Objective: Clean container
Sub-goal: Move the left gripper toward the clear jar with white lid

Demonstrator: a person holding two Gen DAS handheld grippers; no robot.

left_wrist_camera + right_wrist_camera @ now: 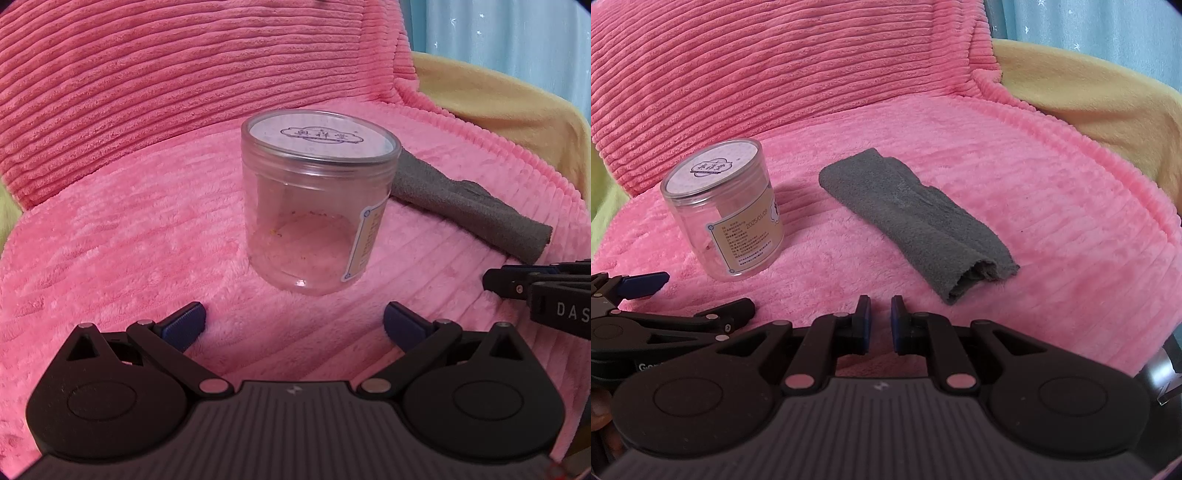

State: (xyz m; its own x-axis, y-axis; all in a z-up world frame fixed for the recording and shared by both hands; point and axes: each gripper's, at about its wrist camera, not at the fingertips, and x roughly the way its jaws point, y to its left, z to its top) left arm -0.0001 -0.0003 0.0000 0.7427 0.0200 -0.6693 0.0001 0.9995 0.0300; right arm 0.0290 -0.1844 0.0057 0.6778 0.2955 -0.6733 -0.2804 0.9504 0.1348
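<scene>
We are looking at a clear jar (319, 203) standing upright on a fluffy pink blanket (129, 240). Its lid (320, 137) is sitting on top, and little crumbs are lying at the bottom. A folded gray cloth (916, 221) is lying just beside the jar, at about 3 o'clock from it in the right wrist view. Our left gripper (294, 325) is hanging near the jar, at 6 o'clock from it, with its fingers spread wide and holding nothing. Our right gripper (880, 320) is waiting at 6 o'clock from the cloth, its blue pads (897, 319) nearly together with a small gap, gripping nothing. Yellow fabric (1108, 107) is showing past the blanket at 2 o'clock.
</scene>
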